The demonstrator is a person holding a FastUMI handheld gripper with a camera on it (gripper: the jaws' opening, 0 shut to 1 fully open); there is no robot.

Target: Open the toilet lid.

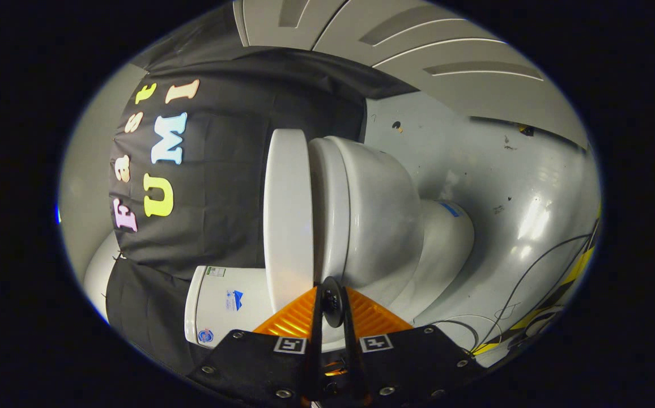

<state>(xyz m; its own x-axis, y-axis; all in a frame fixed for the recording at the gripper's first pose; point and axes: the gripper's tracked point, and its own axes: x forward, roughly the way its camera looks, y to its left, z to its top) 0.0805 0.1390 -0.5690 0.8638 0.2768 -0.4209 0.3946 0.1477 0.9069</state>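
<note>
Right, gripper [332, 303] fingers pressed together just before toilet lid [288, 215]; tank [228, 303] stickers prob. unreadable.

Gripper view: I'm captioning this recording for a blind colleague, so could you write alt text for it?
The gripper, fingers nearly together and holding nothing, sits right at the edge of the white toilet lid, which lies closed against the toilet bowl. The view is rolled sideways, with the tank beside the fingers and cables on the grey floor.
</note>
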